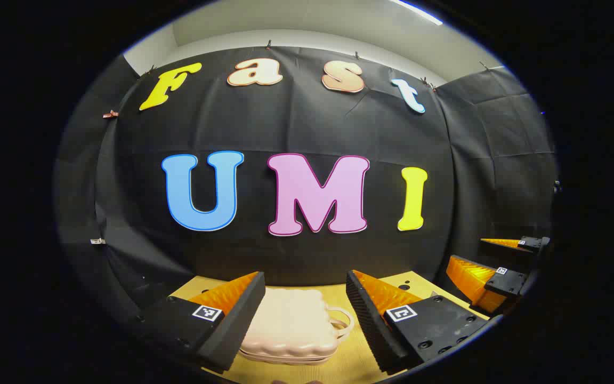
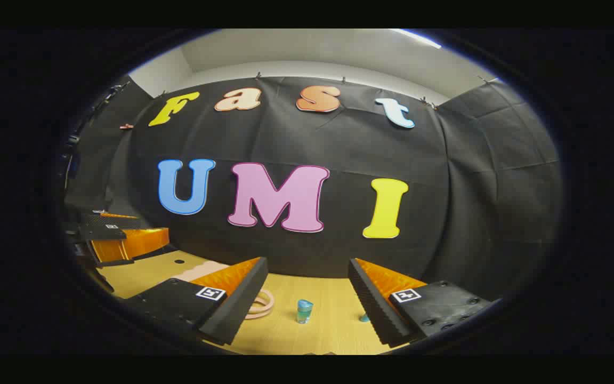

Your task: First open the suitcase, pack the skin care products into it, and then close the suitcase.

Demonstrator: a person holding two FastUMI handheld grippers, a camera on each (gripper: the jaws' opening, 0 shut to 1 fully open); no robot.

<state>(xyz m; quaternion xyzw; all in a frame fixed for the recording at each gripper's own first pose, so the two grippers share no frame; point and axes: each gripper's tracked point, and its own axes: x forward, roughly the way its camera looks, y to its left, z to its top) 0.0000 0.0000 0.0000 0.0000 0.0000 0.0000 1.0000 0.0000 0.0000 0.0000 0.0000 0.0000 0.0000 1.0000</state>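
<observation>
1. Left gripper view: the left gripper (image 1: 305, 298) hangs above the table (image 1: 355, 357), fingers spread wide and holding nothing. The pale pink suitcase (image 1: 291, 330) lies flat and closed between them, its handle (image 1: 341, 320) facing right. The right gripper (image 1: 491, 274) waits well off to the right, also spread.
2. Right gripper view: the right gripper (image 2: 307, 290) is spread and empty. A small teal bottle (image 2: 304, 311) stands on the table ahead, near the handle.
3. To open well, I judge one gripper should steady the base while the other lifts the lid at the seam.
</observation>
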